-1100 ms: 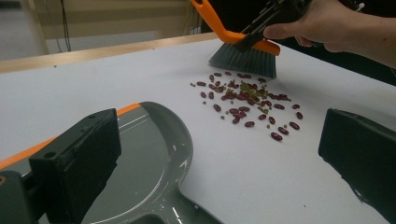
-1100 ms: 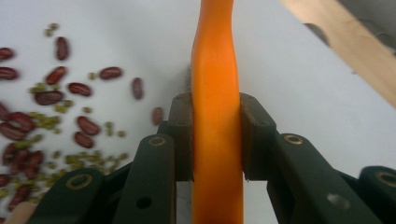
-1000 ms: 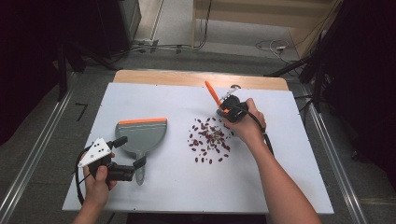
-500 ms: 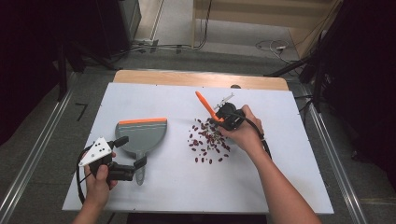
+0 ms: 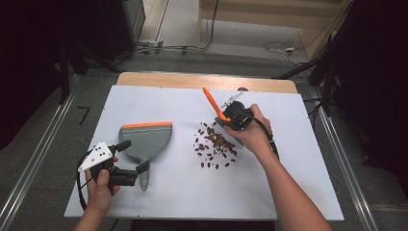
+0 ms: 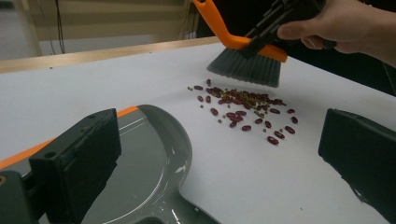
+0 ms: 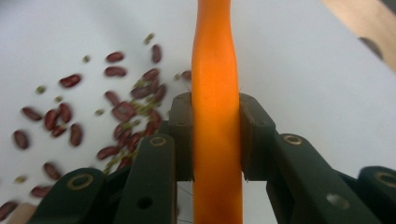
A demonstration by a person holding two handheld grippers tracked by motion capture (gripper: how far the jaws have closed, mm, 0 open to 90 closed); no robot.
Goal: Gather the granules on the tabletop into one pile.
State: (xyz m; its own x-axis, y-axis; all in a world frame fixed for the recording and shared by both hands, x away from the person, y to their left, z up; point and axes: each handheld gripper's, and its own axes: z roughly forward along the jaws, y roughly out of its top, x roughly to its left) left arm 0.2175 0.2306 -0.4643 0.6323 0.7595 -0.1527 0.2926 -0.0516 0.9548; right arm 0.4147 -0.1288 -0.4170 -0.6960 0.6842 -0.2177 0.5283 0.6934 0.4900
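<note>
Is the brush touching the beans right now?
No, the brush hangs just above the beans, with white table showing under its bristles.

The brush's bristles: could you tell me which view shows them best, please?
The left gripper view: the brush hangs side-on above the beans, bristles plain. The high view gives mostly its orange handle; the right gripper view, that handle clamped between the jaws.

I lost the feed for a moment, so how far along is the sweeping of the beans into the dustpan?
Done: the right claw is shut on the orange brush, with its bristles just above the far edge of the beans. In hand: the left claw sits by the grey dustpan handle, jaws apart in its own view. Left: all the beans lie scattered on the white table; none are in the dustpan.
</note>
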